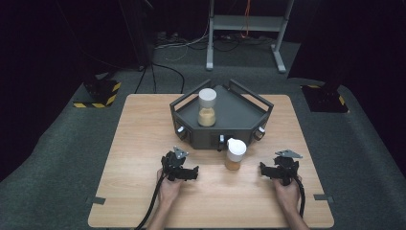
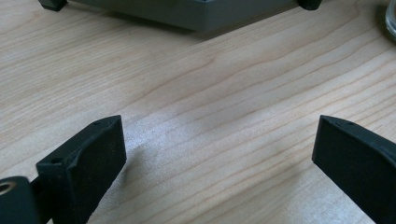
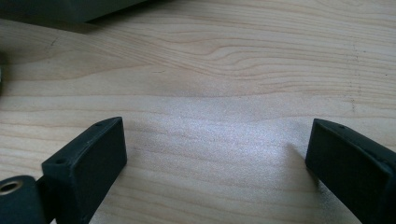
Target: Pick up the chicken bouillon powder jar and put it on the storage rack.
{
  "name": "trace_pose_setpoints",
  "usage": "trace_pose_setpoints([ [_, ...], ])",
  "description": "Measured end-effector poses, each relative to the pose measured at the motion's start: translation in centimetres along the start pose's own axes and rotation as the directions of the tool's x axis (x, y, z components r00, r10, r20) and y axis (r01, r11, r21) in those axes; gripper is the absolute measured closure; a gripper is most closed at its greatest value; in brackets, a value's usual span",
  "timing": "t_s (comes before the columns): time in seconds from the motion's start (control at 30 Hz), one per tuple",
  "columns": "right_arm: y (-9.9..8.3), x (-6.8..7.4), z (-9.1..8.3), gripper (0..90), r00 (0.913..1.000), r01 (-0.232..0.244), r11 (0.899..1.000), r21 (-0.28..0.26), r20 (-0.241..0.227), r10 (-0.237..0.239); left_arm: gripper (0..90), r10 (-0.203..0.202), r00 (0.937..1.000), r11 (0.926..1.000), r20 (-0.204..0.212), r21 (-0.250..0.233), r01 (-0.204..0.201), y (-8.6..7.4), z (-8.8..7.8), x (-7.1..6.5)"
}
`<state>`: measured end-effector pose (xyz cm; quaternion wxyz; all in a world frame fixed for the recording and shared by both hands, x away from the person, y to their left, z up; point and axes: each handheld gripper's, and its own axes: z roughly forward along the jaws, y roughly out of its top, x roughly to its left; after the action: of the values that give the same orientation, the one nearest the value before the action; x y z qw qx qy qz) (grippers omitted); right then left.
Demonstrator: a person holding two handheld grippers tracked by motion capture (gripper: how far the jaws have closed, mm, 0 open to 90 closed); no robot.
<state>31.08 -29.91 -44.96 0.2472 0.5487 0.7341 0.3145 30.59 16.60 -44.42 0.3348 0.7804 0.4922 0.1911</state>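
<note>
Dark carpet and a metal stand's legs frame the far side of the room, and the pale wooden tabletop (image 1: 143, 143) sits in the middle of it. At its far half stands a dark grey tray (image 1: 249, 120) with raised rails and small knobs along its front wall. Inside the tray stands one clear jar (image 1: 207, 107) with a white lid, upright, about half full of a tan powder. A second jar (image 1: 235, 154) of the same kind, white-capped and with a lower layer of tan powder, stands upright on the wood just in front of the tray's front wall, between my two hands and nearer my right one.

My left tool (image 1: 186, 173) rests low over the wood, my hand behind it, pointing toward the second jar. In the left gripper view its jaws stand wide apart with bare wood between them, holding nothing. My right tool (image 1: 268, 171) lies to the right of that jar, apart from it, aimed inward. Its jaws are likewise spread wide over bare wood and hold nothing.
</note>
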Motion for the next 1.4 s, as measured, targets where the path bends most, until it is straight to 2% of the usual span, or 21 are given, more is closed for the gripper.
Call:
trace_pose_setpoints([
  [0.27, 0.00, 0.00, 0.00, 4.7, 1.0000, 0.000, 1.000, 0.000, 0.000, 0.000, 3.2, 0.000, 0.9999, 1.0000, -0.010, -0.005, 0.000, -0.40, 0.22, -0.28],
  [0.43, 0.00, 0.00, 0.00, 4.7, 1.0000, 0.000, 1.000, 0.000, 0.000, 0.000, 3.1, 0.019, 0.9995, 0.9997, -0.025, -0.014, -0.019, -0.78, 0.29, -0.74],
  [1.4, 0.02, 0.02, 0.00, 4.6, 1.0000, -0.002, 1.000, 0.001, 0.001, 0.002, 2.8, 0.021, 0.9995, 0.9997, -0.024, -0.014, -0.021, -0.84, 0.26, -0.75],
])
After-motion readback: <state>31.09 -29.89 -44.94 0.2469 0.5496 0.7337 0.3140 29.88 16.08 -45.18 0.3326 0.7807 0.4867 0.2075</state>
